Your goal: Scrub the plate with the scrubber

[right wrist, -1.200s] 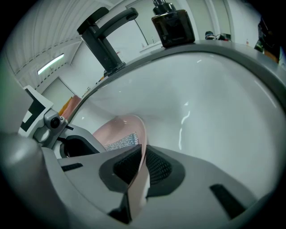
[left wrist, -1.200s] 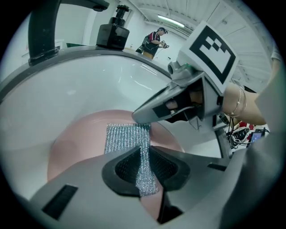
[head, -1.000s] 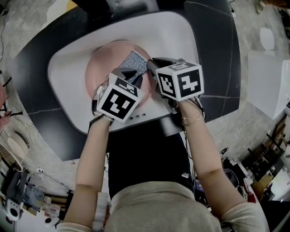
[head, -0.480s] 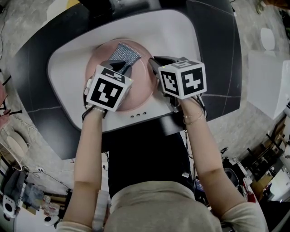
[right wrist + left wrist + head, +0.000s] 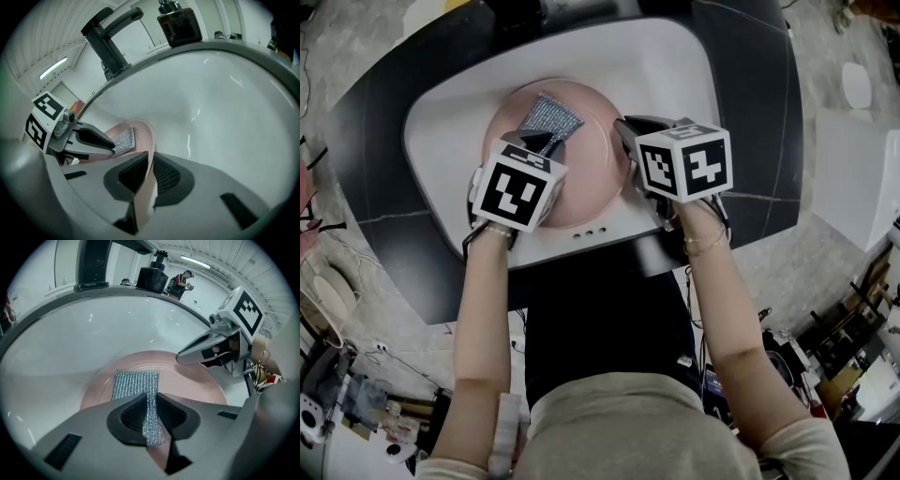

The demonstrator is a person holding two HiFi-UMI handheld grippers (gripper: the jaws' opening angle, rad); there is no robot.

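Note:
A pink plate point(image 5: 591, 178) lies in the white sink point(image 5: 459, 103). My left gripper point(image 5: 546, 137) is shut on a silver mesh scrubber point(image 5: 549, 114), whose free end lies flat on the plate's far left part. In the left gripper view the scrubber point(image 5: 136, 386) runs back between the pads, over the plate point(image 5: 192, 383). My right gripper point(image 5: 628, 142) is shut on the plate's right rim. The right gripper view shows the rim point(image 5: 146, 168) pinched between its pads, with the scrubber point(image 5: 123, 139) and the left gripper point(image 5: 111, 146) beyond.
A dark faucet point(image 5: 110, 42) and a dark soap bottle point(image 5: 180, 26) stand at the sink's back edge. The black counter point(image 5: 750, 122) surrounds the sink. Three small holes point(image 5: 590, 232) mark the sink's near wall. A person point(image 5: 180, 283) stands far off in the room.
My left gripper has slid the scrubber leftward and toward the far side across the plate. The right gripper has kept its hold on the rim without moving.

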